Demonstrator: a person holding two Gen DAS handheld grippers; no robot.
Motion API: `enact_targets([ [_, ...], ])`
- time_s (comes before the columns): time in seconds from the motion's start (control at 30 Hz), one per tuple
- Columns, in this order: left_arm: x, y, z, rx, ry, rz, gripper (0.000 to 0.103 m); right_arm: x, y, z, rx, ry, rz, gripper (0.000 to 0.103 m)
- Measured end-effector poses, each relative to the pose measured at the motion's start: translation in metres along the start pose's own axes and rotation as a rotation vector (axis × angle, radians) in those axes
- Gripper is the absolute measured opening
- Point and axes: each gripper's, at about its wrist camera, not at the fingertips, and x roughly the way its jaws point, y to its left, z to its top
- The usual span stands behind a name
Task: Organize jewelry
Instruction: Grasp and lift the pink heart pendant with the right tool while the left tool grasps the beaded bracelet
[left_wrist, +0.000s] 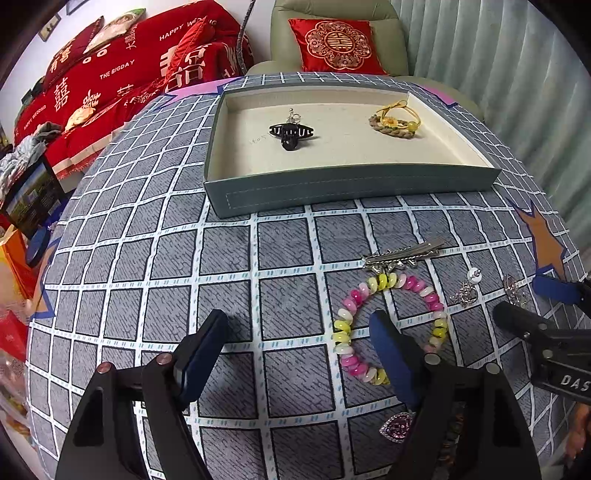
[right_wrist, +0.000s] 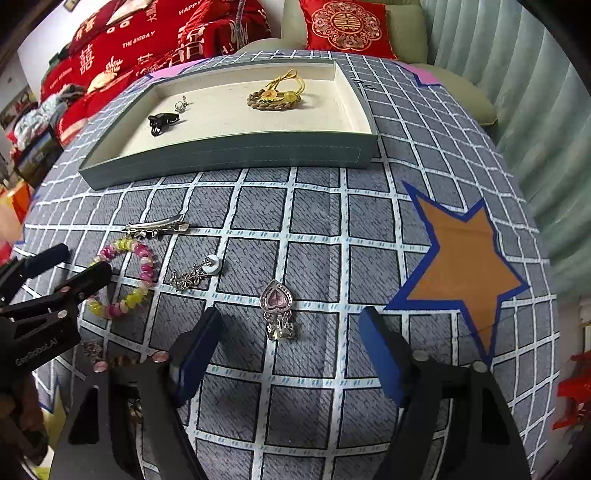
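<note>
Open right tool (right_wrist: 291, 339) straddles heart pendant (right_wrist: 277, 299) on checked cloth (right_wrist: 314, 229).

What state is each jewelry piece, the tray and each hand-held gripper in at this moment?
Grey-green shallow tray: open, on the checked cloth.
Black plastic claw clip: in the tray.
Braided yellow-flower bracelet: in the tray.
Pink-and-yellow bead bracelet: on the cloth, left finger inside its loop.
Silver metal hair clip: on the cloth.
Pink heart pendant: on the cloth, unheld.
Left hand-held gripper: open.
Right hand-held gripper: open, over the pendant.
</note>
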Motion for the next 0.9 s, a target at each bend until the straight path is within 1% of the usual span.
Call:
enact_targets([
  [0.07, 0.0, -0.002, 0.0, 0.006, 0.001, 0.004, 0.085, -0.001, 0.003, -0.002, -0.02, -0.009, -0.003, 0.074],
  [0.17, -0.002, -0.008, 0.001, 0.028, 0.002, -0.009, 0.071, -0.001, 0.005, -0.003, -0.026, -0.012, 0.001, 0.073],
  [0.2, -0.003, -0.011, 0.001, 0.044, 0.001, -0.009, 0.069, -0.001, 0.005, -0.003, -0.026, -0.013, 0.005, 0.071],
  [0.23, -0.004, -0.013, 0.0, 0.055, 0.0, -0.011, 0.063, -0.002, 0.006, -0.003, -0.028, -0.014, 0.007, 0.069],
  [0.27, -0.005, -0.016, 0.0, 0.068, 0.0, -0.015, 0.058, -0.002, 0.007, -0.004, -0.031, -0.015, 0.008, 0.064],
  [0.3, -0.006, -0.017, 0.0, 0.078, 0.001, -0.019, 0.056, -0.003, 0.008, -0.004, -0.036, -0.017, 0.011, 0.056],
  [0.33, -0.006, -0.018, 0.0, 0.083, 0.001, -0.025, 0.05, -0.004, 0.009, -0.004, -0.038, -0.018, 0.012, 0.052],
  [0.37, -0.007, -0.019, 0.0, 0.088, 0.002, -0.042, 0.042, -0.005, 0.01, -0.004, -0.037, -0.018, 0.011, 0.046],
  [0.4, -0.007, -0.021, 0.0, 0.094, 0.0, -0.044, 0.039, -0.005, 0.01, -0.004, -0.035, -0.017, 0.011, 0.041],
  [0.43, -0.007, -0.023, 0.0, 0.101, -0.002, -0.044, 0.03, -0.006, 0.01, -0.004, -0.032, -0.017, 0.009, 0.039],
  [0.47, -0.008, -0.025, 0.0, 0.11, -0.004, -0.049, 0.018, -0.006, 0.009, -0.004, -0.028, -0.017, 0.007, 0.033],
  [0.5, -0.008, -0.026, 0.0, 0.114, -0.005, -0.05, 0.018, -0.006, 0.009, -0.004, -0.026, -0.018, 0.005, 0.021],
  [0.53, -0.008, -0.026, 0.0, 0.111, -0.005, -0.056, 0.018, -0.007, 0.009, -0.004, -0.023, -0.018, 0.003, 0.017],
  [0.67, -0.015, -0.018, -0.002, 0.058, -0.017, -0.114, 0.018, -0.009, 0.002, -0.006, 0.004, -0.028, 0.016, 0.017],
  [0.83, -0.031, -0.008, 0.0, 0.021, -0.049, -0.138, 0.018, -0.023, -0.019, -0.006, 0.072, -0.046, 0.103, 0.017],
  [0.9, -0.038, -0.003, 0.002, 0.009, -0.065, -0.148, 0.018, -0.031, -0.026, -0.006, 0.09, -0.06, 0.121, 0.017],
])
